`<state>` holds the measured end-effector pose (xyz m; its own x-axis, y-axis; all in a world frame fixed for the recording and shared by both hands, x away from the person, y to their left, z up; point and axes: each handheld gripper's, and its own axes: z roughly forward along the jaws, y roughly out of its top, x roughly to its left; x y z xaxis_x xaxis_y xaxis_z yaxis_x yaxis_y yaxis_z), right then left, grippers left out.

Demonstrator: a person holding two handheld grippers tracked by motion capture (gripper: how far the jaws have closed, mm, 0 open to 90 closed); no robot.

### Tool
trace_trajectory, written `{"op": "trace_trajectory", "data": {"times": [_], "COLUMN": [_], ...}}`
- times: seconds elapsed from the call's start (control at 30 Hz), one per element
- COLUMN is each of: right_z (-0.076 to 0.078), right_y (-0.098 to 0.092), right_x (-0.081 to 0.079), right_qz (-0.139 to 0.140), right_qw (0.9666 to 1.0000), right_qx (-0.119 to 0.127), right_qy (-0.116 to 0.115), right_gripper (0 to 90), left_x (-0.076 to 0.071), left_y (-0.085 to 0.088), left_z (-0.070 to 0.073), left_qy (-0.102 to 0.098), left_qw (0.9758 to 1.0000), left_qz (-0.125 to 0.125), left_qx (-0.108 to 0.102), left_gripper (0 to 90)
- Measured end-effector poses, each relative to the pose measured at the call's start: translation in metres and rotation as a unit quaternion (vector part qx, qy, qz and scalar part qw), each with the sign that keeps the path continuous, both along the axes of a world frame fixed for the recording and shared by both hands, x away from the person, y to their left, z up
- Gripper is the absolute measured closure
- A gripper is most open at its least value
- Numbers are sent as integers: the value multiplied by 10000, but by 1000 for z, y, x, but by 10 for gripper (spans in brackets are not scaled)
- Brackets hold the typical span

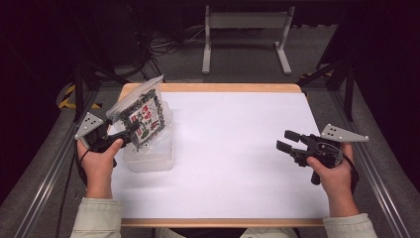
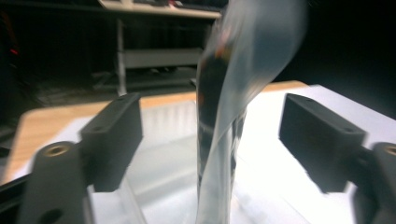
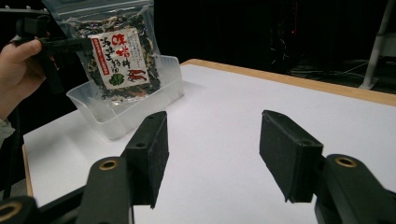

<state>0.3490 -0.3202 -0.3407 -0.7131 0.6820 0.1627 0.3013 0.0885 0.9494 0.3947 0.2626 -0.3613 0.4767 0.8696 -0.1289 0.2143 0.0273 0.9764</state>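
Presently, a clear pouch of dried food (image 1: 141, 111) with a printed label is seen standing upright in a clear plastic tub (image 1: 148, 156) at the left part of the white table (image 1: 237, 148). In the left gripper view the jaws of the left gripper (image 1: 130, 130) are spread wide, and the pouch (image 2: 233, 107) is seen edge-on between them — no contact with either jaw can be made out. The right gripper (image 1: 287, 140) is held above the table's right side, well apart from the tub, its jaws parted with nothing between them. In the right gripper view the pouch (image 3: 119, 56) and tub (image 3: 126, 112) are shown farther off.
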Motion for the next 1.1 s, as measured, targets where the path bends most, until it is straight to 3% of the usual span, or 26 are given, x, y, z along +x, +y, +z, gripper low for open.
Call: {"op": "trace_trajectory", "data": {"times": [0.13, 0.37, 0.53, 0.6, 0.77, 0.87, 0.97, 1.03, 1.07, 1.1], "right_z": [0, 0, -1, -1, -3, -4, -4, -4, -5, -5], "right_y": [1, 3, 3, 2, 1, -1, -2, -4, -5, -5], "right_x": [2, 4, 4, 4, 4, 3, 2, 2, 2, 2], "right_qz": [16, 47, 41, 32, -7, -53, -78, -128, -140, -140], "right_qw": [10000, 10000, 10000, 10000, 10000, 10000, 10000, 9999, 9999, 9999], "right_qx": [16, 8, -3, 3, -14, -41, -20, -19, -12, -12], "right_qy": [10, 13, 18, 25, 44, 13, 2, -16, -30, -30], "right_gripper": [430, 428, 425, 424, 414, 392, 384, 365, 357, 357], "left_x": [-11, -32, -46, -49, -56, -57, -57, -56, -54, -54], "left_y": [2, -7, -17, -20, -35, -58, -72, -81, -91, -91], "left_z": [14, 42, 60, 64, 73, 76, 75, 73, 70, 70], "left_qy": [-308, -802, -1212, -1293, -1354, -1263, -1221, -1134, -1007, -1007], "left_qw": [9990, 9963, 9910, 9900, 9903, 9904, 9893, 9889, 9882, 9882], "left_qz": [293, 293, 465, 453, 83, -511, -720, -856, -1037, -1037], "left_qx": [132, 133, 327, 331, 309, 239, 341, 435, 511, 511], "left_gripper": [104, 75, 49, 44, 43, 49, 49, 48, 47, 47]}}
